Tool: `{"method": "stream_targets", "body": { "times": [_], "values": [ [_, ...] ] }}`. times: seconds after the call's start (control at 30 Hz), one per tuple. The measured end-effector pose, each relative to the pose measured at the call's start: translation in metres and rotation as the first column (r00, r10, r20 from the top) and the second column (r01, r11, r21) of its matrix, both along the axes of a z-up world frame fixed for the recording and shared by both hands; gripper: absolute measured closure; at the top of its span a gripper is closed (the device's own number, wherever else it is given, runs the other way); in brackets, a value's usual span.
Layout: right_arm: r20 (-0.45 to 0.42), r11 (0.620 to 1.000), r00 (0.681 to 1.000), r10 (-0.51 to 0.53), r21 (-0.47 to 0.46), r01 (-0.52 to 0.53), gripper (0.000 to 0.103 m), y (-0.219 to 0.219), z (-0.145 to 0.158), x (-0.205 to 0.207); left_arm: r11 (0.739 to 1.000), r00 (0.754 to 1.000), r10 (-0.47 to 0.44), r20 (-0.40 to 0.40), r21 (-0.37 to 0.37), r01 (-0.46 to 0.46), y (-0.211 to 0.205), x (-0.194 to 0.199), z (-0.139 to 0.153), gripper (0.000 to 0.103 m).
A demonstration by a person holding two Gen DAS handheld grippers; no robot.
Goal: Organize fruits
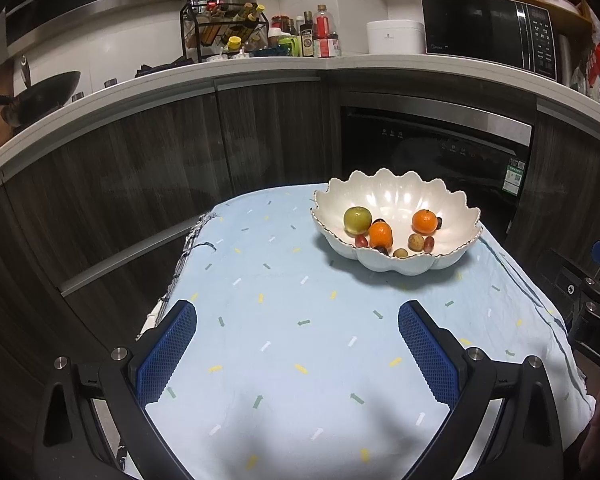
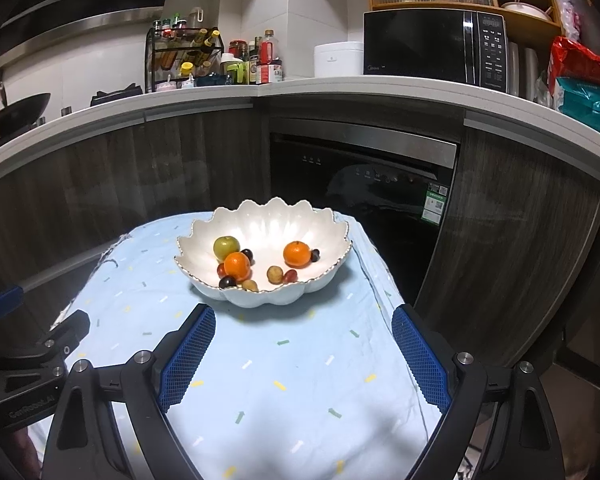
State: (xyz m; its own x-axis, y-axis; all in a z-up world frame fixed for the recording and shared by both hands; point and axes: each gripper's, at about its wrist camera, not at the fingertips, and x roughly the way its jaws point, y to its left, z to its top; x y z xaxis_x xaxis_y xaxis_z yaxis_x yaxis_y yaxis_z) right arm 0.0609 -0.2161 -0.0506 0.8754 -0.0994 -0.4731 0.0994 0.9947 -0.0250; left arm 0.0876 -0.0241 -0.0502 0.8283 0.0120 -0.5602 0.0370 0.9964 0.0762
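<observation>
A white scalloped bowl (image 1: 404,264) (image 2: 260,296) stands on the far part of a light blue cloth-covered table (image 1: 300,320) (image 2: 284,360). In it lie a green apple (image 1: 357,220) (image 2: 225,248), two oranges (image 1: 381,235) (image 1: 424,221) (image 2: 237,266) (image 2: 297,254) and several small grapes and brownish fruits (image 1: 416,242) (image 2: 275,274). My left gripper (image 1: 298,318) is open and empty above the near cloth, short of the bowl. My right gripper (image 2: 303,324) is open and empty, just in front of the bowl. Each gripper's body shows at the edge of the other view.
Dark wood cabinets and a built-in dishwasher (image 1: 432,152) (image 2: 360,176) stand behind the table. The counter above holds a spice rack (image 1: 220,32), bottles, a white cooker (image 2: 338,60) and a microwave (image 1: 488,32) (image 2: 436,46). A wok (image 1: 48,92) sits at the far left.
</observation>
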Motion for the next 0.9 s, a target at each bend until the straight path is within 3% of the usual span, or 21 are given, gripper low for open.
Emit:
{"method": "stream_targets", "body": {
  "times": [0.9],
  "values": [
    [0.006, 1.0, 1.0, -0.008, 0.009, 0.008, 0.012, -0.0046, 0.0028, -0.0005, 1.0, 1.0, -0.003, 0.013, 0.007, 0.003, -0.0004, -0.0021, 0.0016, 0.0]
  ]
}}
